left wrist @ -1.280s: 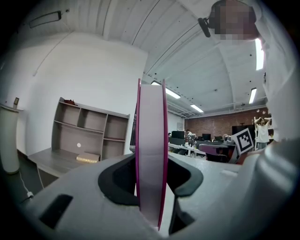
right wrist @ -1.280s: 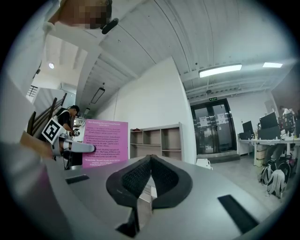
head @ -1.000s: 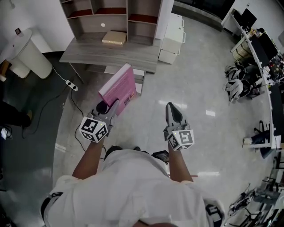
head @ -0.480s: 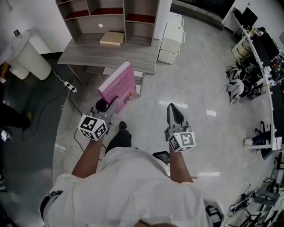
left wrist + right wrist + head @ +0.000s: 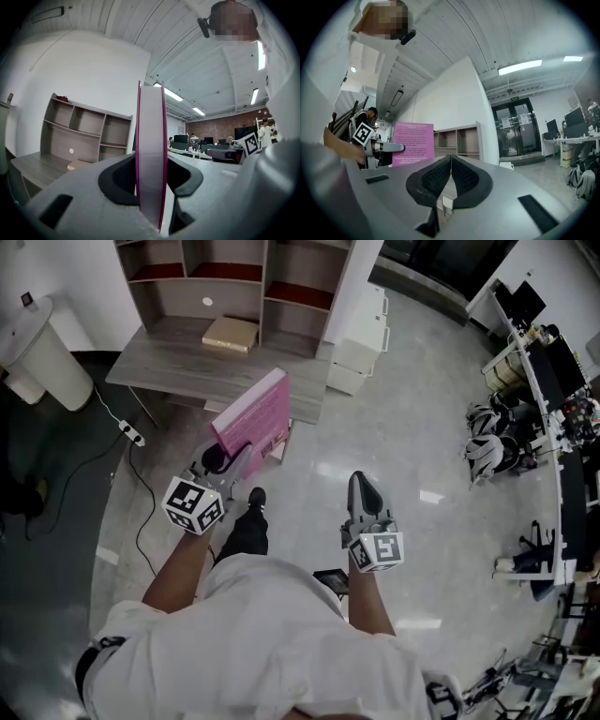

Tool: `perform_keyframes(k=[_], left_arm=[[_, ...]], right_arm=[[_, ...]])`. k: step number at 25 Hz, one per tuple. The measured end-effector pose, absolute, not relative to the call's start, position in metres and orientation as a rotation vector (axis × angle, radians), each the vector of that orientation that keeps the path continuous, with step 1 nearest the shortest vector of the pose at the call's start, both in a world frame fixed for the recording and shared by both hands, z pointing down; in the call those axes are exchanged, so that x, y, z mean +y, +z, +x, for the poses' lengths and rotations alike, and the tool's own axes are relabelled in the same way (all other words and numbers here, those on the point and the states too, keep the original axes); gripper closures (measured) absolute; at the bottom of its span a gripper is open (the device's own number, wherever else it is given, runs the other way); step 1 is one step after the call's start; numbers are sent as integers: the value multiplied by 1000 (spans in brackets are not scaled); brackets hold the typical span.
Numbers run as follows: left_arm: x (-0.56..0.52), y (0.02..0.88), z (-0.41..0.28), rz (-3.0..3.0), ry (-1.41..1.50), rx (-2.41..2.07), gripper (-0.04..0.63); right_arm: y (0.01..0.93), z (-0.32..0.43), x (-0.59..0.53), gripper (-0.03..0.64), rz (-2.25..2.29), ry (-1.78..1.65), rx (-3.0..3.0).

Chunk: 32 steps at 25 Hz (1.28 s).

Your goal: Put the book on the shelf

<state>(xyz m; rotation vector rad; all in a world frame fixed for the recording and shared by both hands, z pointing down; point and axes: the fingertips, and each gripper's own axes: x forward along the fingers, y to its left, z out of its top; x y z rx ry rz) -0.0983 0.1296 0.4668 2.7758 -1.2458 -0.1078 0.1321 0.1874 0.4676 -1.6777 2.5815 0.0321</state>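
A pink book [image 5: 255, 415] stands upright in my left gripper [image 5: 228, 457], whose jaws are shut on its lower edge; in the left gripper view its page edge [image 5: 151, 159] rises straight between the two dark pads. The wooden shelf unit [image 5: 220, 273] stands ahead at the far end of a grey desk [image 5: 187, 367]; its compartments [image 5: 75, 124] look empty. My right gripper [image 5: 364, 488] hangs to the right over the floor, its pads [image 5: 464, 176] pressed together with nothing between them. From that side the book's back cover [image 5: 412, 143] is visible.
A flat tan box [image 5: 231, 332] lies on the desk before the shelf. A white cabinet [image 5: 356, 329] stands right of the desk, a white bin [image 5: 39, 352] at left. A power strip and cable [image 5: 129, 434] trail on the floor. Helmets [image 5: 487, 442] and workbenches line the right side.
The person has stepped forward towards the desk; the book and both grippers have come closer to the shelf. Both grips are unchanged.
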Motion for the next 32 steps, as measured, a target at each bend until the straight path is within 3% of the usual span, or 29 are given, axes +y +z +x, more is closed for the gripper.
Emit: perform_keyframes(k=[21, 32], left_arm=[[-199, 431, -103, 2848, -74, -1170, 446], [-294, 399, -82, 2990, 39, -1219, 445]], right_arm=[[431, 126, -122, 601, -1815, 85, 2564], [411, 118, -200, 601, -1881, 180, 2539]])
